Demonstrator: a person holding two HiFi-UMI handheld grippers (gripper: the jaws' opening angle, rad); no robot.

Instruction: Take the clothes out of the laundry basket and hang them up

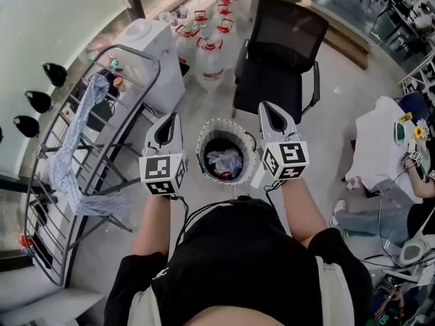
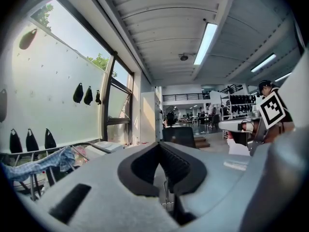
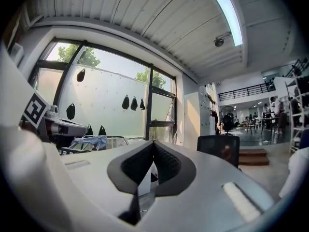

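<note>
The left tongs (image 1: pixel 172 118) and the right tongs (image 1: pixel 268 107) are held level and side by side, one on either side of the laundry basket (image 1: pixel 204 138) on the floor just ahead of the person. That is a sensible stance for reaching down into it with either hand. Both are closed on nothing: the left gripper view shows the dark pads of the left tongs (image 2: pixel 160 148) meeting at the tip with only the room beyond, and the right tongs (image 3: pixel 152 147) look the same in their own view. The clothes (image 1: pixel 226 161) lie crumpled at the bottom of the basket. A pale piece sits on top with something red beneath, and how many items there are cannot be told. To the left stands one drying rack (image 1: pixel 42 156), close enough to turn to, with one blue garment (image 1: pixel 76 136) draped along its bars, so the job looks partly done. By count there are two tongs, one basket, one rack and one garment hung. Beyond the basket are one black office chair (image 1: pixel 280 54) and a cluster of water bottles (image 1: pixel 211 54) — at least four.
</note>
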